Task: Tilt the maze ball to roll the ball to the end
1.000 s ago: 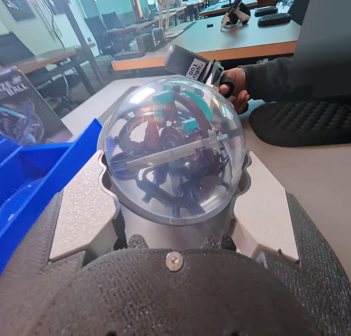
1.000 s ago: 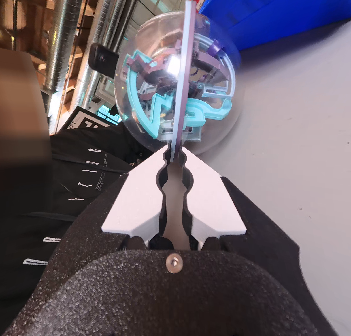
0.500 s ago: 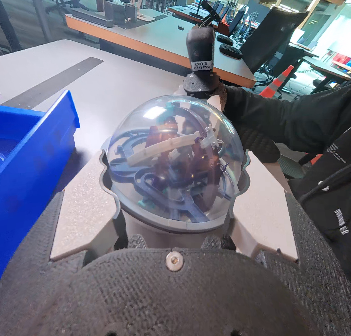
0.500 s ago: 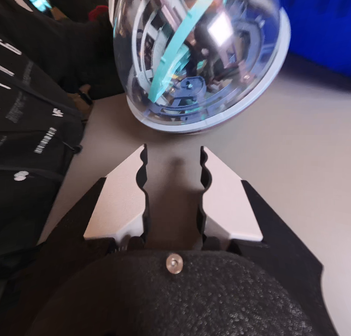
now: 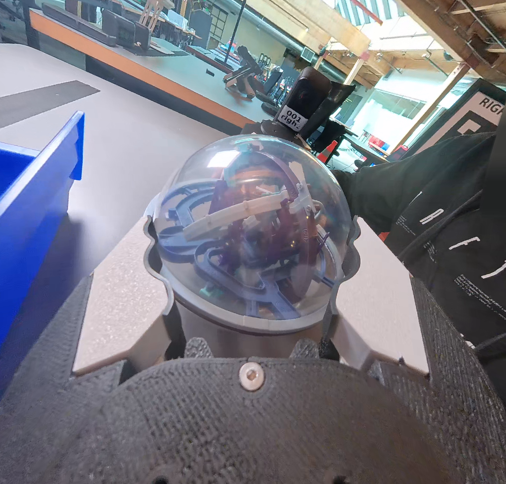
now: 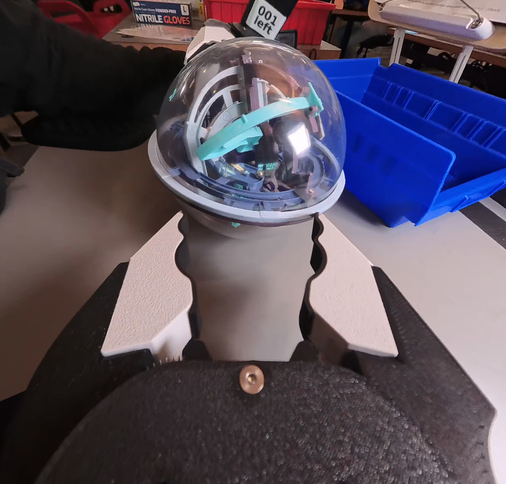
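The left gripper (image 5: 252, 240) is clamping the clear maze ball (image 5: 250, 232) above the grey table (image 6: 82, 197). The right gripper (image 6: 247, 219) is waiting spread just beneath it. The small steel ball (image 6: 260, 173) is sitting on a blue track, so rolling probably remains.

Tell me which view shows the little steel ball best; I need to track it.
The right wrist view: the steel ball sits plainly on a blue track inside the maze ball. In the left wrist view, I cannot pick it out among the tracks.
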`<state>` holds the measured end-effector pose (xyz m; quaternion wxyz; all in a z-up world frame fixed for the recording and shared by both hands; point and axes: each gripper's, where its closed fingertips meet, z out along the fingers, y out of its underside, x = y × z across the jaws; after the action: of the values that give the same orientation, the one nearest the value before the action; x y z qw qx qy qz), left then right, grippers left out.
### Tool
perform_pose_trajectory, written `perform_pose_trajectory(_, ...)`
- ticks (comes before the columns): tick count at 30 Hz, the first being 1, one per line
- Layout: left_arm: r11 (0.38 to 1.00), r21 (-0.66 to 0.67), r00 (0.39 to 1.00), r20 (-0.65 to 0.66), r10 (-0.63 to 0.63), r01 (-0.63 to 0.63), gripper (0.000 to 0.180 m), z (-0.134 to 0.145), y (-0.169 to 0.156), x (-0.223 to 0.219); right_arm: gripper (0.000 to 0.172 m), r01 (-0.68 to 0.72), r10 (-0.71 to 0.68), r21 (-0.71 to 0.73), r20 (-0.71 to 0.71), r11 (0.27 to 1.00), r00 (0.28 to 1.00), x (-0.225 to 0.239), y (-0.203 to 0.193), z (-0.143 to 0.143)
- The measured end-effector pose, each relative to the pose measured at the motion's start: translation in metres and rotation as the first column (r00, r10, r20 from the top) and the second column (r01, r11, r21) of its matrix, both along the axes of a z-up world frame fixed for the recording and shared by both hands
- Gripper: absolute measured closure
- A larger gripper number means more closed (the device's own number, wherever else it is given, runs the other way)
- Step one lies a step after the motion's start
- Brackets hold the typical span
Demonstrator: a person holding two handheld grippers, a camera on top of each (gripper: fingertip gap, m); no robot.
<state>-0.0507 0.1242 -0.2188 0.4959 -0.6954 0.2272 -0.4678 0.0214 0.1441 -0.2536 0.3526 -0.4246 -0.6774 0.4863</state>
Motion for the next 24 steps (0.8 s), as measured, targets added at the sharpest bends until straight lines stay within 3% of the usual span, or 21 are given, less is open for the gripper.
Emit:
perform_pose_trajectory(9,0.998,0.06,1.0,-0.008,-0.017,0.017,0.046,0.0,-0.005,0.005,0.082,-0.009,0.01,-0.061,0.028,0.998,1.0,-0.001,0.0,-0.008)
perform_pose_trajectory(24,0.988,0.15,1.0,-0.011,-0.022,0.023,0.046,0.001,-0.012,0.007,0.085,-0.04,0.041,-0.043,0.016,0.998,0.999,-0.001,-0.01,-0.008)
